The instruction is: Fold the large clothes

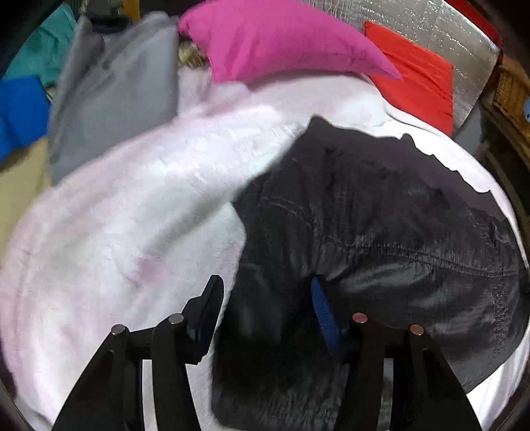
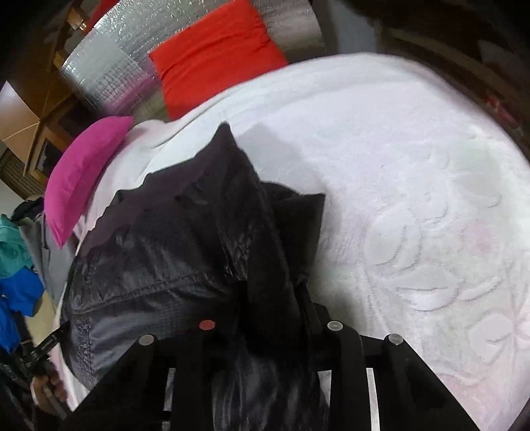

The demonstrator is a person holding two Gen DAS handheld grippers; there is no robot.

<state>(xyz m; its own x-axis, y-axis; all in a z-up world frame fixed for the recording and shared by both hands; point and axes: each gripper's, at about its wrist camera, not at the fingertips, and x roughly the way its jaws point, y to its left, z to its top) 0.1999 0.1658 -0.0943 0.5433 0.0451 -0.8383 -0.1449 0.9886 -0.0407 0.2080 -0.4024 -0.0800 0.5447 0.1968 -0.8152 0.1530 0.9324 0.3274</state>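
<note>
- No brand, label or writing can be read in either view; a strap at the lower left edge of the right wrist view carries marks too small to make out.
- At far left lie a teal cloth (image 1: 43, 46), a blue cloth (image 1: 20, 112) and a plain grey folded garment (image 1: 112, 99).
- A magenta pillow (image 1: 281, 39) and a red cushion (image 1: 414, 76) sit at the head of the bed, on its white embossed plush blanket (image 1: 116, 215), before a silver quilted foil panel (image 1: 430, 23).
- The shiny black quilted jacket (image 1: 381, 215) lies bunched on the blanket, right of centre in the left wrist view.
- The left tool (image 1: 265, 318) points forward and down at the jacket's near edge, its fingers spread wide, dark cloth between them; whether it grips I cannot tell.
- The right tool (image 2: 268, 318) points forward over the bed, a thick fold of the jacket (image 2: 185, 232) bunched between its fingers and covering the tips, apparently clamped.
</note>
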